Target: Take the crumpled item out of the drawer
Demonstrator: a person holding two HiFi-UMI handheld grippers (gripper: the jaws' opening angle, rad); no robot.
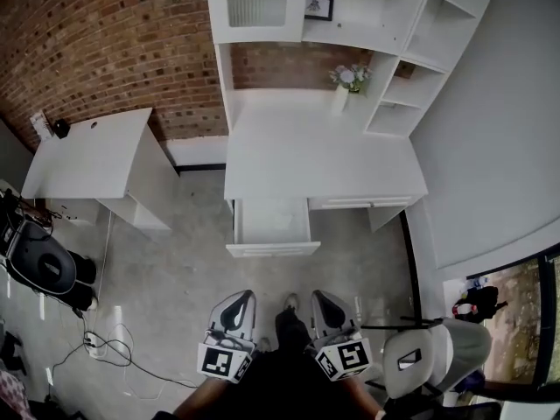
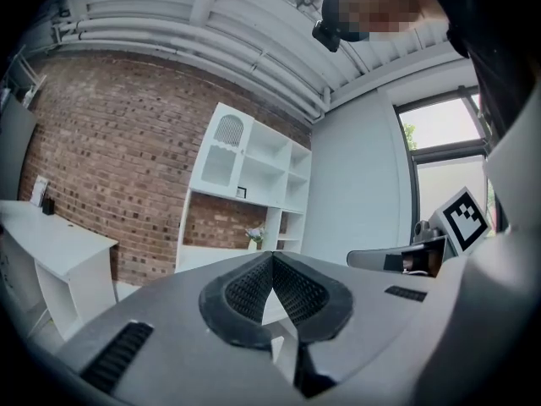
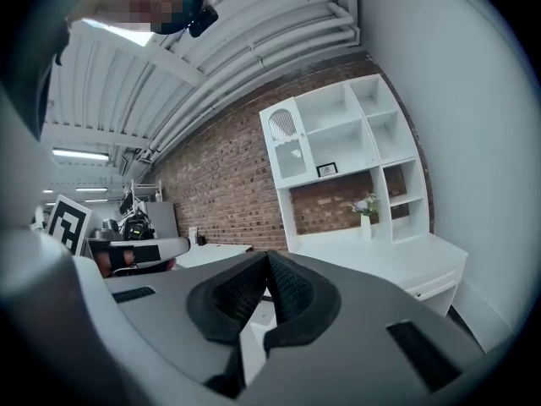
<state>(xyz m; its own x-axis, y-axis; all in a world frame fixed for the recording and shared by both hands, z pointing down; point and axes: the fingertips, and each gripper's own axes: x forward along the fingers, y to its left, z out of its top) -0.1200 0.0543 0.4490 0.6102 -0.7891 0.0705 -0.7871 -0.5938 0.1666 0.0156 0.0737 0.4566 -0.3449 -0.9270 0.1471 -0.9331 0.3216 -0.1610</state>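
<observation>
The white desk (image 1: 315, 160) has one drawer (image 1: 271, 226) pulled out toward me. Inside it lies a pale crumpled item (image 1: 282, 220), small and faint in the head view. My left gripper (image 1: 236, 303) and right gripper (image 1: 324, 303) hang side by side low in that view, well short of the drawer, over the concrete floor. Both are shut with nothing between the jaws. In the left gripper view the left gripper (image 2: 272, 257) has its ribbed pads meeting at the tips. The right gripper (image 3: 266, 257) in its own view looks the same. The drawer's inside is hidden in both gripper views.
A second small white desk (image 1: 87, 156) stands at the left, with a black chair (image 1: 39, 265) and cables (image 1: 105, 348) on the floor near it. A grey chair (image 1: 429, 353) is close at my right. A vase of flowers (image 1: 346, 86) stands on the desk under white shelves (image 1: 411, 51).
</observation>
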